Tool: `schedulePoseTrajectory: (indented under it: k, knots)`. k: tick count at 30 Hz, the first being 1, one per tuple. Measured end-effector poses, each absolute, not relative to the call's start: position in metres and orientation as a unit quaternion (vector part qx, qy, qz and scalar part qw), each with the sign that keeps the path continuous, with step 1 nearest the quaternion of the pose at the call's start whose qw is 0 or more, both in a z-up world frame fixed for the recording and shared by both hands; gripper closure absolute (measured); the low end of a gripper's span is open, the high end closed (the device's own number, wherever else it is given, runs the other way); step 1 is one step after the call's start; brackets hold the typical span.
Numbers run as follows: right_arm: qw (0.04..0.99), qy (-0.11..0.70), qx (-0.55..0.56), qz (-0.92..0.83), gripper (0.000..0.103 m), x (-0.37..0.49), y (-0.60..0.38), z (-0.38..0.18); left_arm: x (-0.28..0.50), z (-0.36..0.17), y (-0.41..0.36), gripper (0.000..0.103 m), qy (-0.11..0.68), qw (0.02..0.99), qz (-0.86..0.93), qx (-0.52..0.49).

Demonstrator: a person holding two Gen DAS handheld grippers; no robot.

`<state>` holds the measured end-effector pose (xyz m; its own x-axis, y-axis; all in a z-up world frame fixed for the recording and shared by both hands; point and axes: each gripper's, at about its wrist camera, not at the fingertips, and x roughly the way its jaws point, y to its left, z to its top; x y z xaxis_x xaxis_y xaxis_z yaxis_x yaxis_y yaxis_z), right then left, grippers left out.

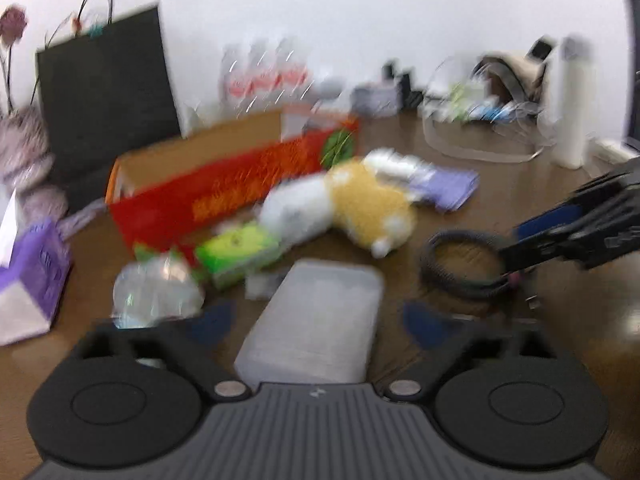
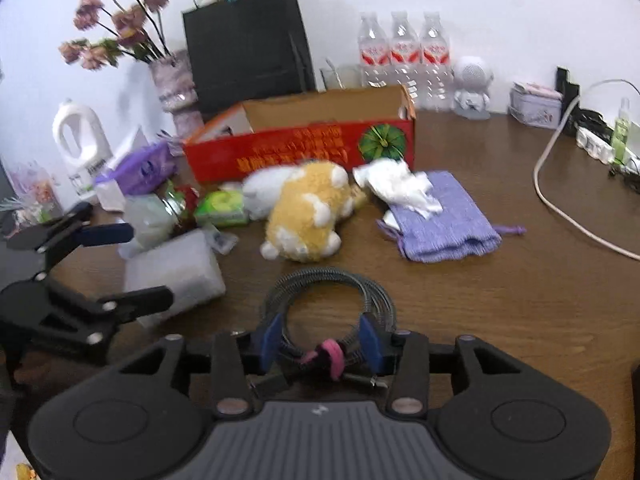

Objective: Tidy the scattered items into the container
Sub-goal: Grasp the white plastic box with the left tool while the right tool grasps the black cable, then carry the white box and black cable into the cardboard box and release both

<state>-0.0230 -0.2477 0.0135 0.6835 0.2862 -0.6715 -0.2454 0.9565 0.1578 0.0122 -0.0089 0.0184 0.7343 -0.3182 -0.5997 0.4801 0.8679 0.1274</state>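
A red cardboard box (image 2: 304, 148), open on top, stands at the back of the brown table; it also shows in the left wrist view (image 1: 224, 192). A yellow and white plush toy (image 2: 304, 212), a purple cloth pouch (image 2: 440, 220) with crumpled white tissue (image 2: 396, 186), a green packet (image 2: 222, 204) and a frosted plastic case (image 1: 316, 320) lie in front of it. My left gripper (image 1: 320, 320) is open, its fingers either side of the case. My right gripper (image 2: 320, 340) is shut on a coiled black cable (image 2: 332, 296) tied with a pink band.
A black paper bag (image 2: 248, 40), a flower vase (image 2: 176, 80), water bottles (image 2: 404, 56), a white detergent jug (image 2: 80, 140) and a purple tissue box (image 2: 140, 168) stand behind and left. A white cord (image 2: 560, 184) and power strip (image 2: 600, 148) lie at the right.
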Motion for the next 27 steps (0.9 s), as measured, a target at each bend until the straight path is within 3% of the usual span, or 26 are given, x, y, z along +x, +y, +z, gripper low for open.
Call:
schedulePoseTrajectory:
  k: [4,6,7,9,12,16,18,19,27]
  knots:
    - [0.915,0.379,0.045,0.128,0.058,-0.028,-0.258,0.011,-0.015,0.022,-0.018,0.033,0.316,0.933,-0.135,0.104]
    - [0.907,0.395,0.063,0.130,0.046,-0.028,-0.260,0.009,-0.033,0.022,-0.025,0.025,0.317,0.939,-0.100,0.085]
    - [0.902,0.402,0.075,0.137,0.043,-0.027,-0.259,0.008,-0.039,0.024,-0.026,0.016,0.317,0.940,-0.098,0.079]
    - [0.898,0.401,0.096,0.155,0.033,-0.023,-0.256,0.005,-0.046,0.028,-0.026,0.013,0.309,0.942,-0.109,0.069]
    - [0.904,0.371,0.115,0.179,0.036,-0.013,-0.250,0.002,-0.039,0.031,-0.018,0.010,0.317,0.940,-0.113,0.051]
    - [0.908,0.370,0.104,0.168,0.033,-0.025,-0.252,0.019,-0.025,0.024,-0.008,0.019,0.337,0.935,-0.100,0.041]
    - [0.895,0.397,0.105,0.172,0.032,-0.031,-0.251,0.018,-0.019,0.020,-0.006,0.027,0.346,0.932,-0.110,0.025]
    - [0.886,0.410,0.124,0.177,0.032,-0.031,-0.252,0.014,-0.017,0.019,-0.007,0.036,0.347,0.930,-0.116,0.022]
    - [0.876,0.393,0.253,0.119,0.033,0.000,-0.249,-0.010,-0.028,0.017,-0.008,0.036,0.337,0.936,-0.103,0.023]
